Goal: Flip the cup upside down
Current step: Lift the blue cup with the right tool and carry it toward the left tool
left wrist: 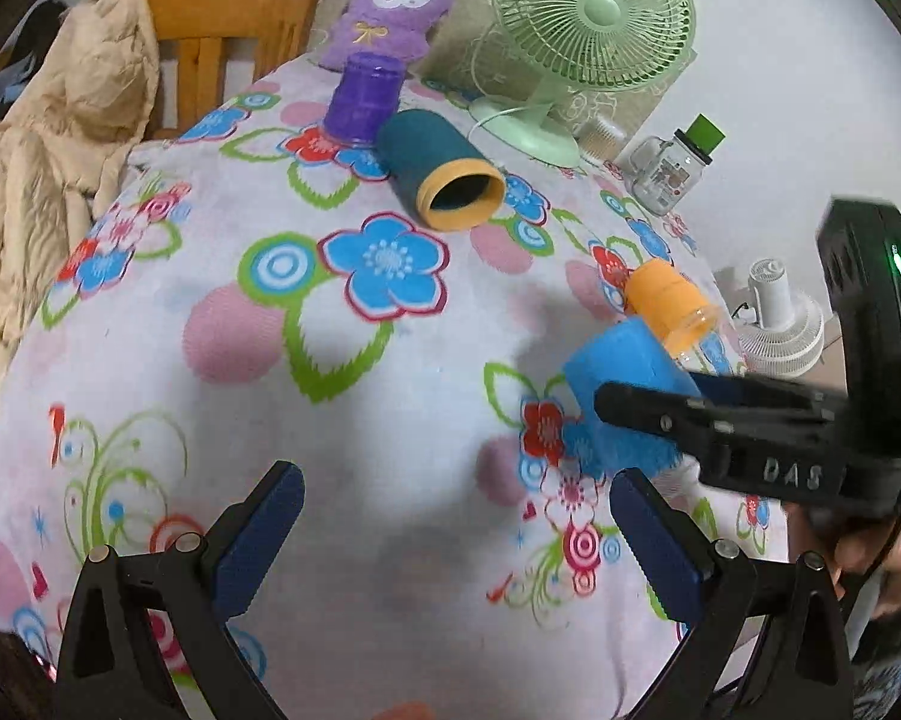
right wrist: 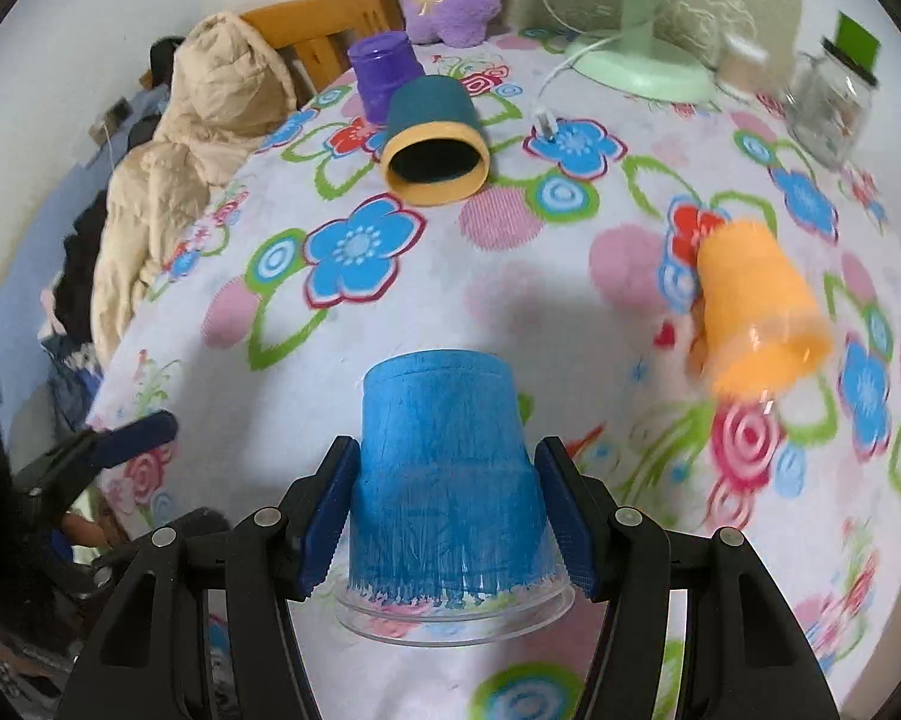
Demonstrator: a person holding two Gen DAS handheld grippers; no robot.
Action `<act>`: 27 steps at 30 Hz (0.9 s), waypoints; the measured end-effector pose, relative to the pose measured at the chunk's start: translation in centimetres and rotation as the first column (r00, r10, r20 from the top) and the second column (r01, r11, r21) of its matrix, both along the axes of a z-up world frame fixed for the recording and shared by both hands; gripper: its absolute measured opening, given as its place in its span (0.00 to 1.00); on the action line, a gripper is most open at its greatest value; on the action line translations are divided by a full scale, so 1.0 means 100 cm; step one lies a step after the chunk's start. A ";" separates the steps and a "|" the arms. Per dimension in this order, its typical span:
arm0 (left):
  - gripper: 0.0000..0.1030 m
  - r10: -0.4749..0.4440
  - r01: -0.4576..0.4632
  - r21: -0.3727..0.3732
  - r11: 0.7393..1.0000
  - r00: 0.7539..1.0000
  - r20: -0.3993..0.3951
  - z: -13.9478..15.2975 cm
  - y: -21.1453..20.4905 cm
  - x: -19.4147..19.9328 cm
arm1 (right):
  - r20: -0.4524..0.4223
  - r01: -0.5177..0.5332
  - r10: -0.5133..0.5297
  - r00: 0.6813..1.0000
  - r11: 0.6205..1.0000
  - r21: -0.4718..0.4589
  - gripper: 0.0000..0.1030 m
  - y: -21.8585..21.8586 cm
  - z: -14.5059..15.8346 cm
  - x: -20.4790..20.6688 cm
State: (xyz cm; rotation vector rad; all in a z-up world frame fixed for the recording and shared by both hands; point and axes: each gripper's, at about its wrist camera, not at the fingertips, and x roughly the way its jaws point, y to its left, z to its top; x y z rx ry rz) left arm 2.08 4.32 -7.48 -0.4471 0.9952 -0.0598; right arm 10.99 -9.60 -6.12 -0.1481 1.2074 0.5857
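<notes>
My right gripper (right wrist: 447,498) is shut on a blue painted plastic cup (right wrist: 444,474), base up and clear rim down, over the flowered tablecloth (right wrist: 510,300). The left wrist view shows the same blue cup (left wrist: 621,378) held by the right gripper (left wrist: 648,414). My left gripper (left wrist: 456,516) is open and empty above the cloth. An orange cup (right wrist: 756,312) lies on its side to the right and also shows in the left wrist view (left wrist: 669,303). A teal cup with a yellow rim (right wrist: 435,141) lies on its side further back. A purple cup (right wrist: 384,75) stands upside down behind it.
A green desk fan (left wrist: 588,18), a purple plush toy (left wrist: 390,6) and a glass jar with a green lid (left wrist: 669,171) stand at the back of the table. A wooden chair (left wrist: 222,42) with a beige jacket (left wrist: 48,150) is at the left.
</notes>
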 end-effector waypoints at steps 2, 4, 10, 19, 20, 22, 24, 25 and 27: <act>1.00 0.010 -0.010 -0.015 1.000 1.000 -0.002 -0.002 0.001 -0.007 | -0.006 0.070 -0.069 0.998 0.996 0.050 0.61 -0.009 0.002 -0.007; 1.00 0.015 -0.015 -0.025 1.000 1.000 -0.008 -0.004 0.002 -0.013 | -0.010 0.115 -0.114 0.993 0.989 0.097 0.62 -0.017 0.005 -0.014; 1.00 0.010 -0.011 -0.029 1.000 1.000 -0.013 -0.007 0.000 -0.022 | -0.041 0.188 -0.185 0.982 0.978 0.090 0.62 -0.024 -0.006 -0.027; 1.00 0.020 -0.020 -0.037 0.999 1.000 -0.015 -0.009 0.001 -0.026 | -0.076 0.239 -0.232 0.970 0.966 0.102 0.67 -0.022 -0.008 -0.037; 1.00 0.022 -0.022 -0.035 0.999 1.000 -0.013 -0.009 0.000 -0.027 | -0.072 0.235 -0.229 0.971 0.966 0.108 0.70 -0.022 -0.006 -0.038; 1.00 0.025 -0.025 -0.033 0.999 1.000 -0.011 -0.007 0.000 -0.027 | -0.051 0.242 -0.237 0.970 0.964 0.110 0.73 -0.023 -0.003 -0.039; 1.00 0.025 -0.025 -0.032 0.999 1.000 -0.010 -0.007 0.000 -0.027 | -0.037 0.243 -0.241 0.970 0.964 0.106 0.73 -0.024 -0.001 -0.040; 1.00 0.025 -0.025 -0.031 0.999 1.000 -0.011 -0.006 0.000 -0.026 | -0.028 0.243 -0.241 0.970 0.965 0.102 0.73 -0.025 0.000 -0.040; 1.00 0.026 -0.026 -0.031 0.999 1.000 -0.013 -0.007 0.000 -0.025 | -0.005 0.239 -0.240 0.971 0.967 0.089 0.73 -0.028 0.001 -0.041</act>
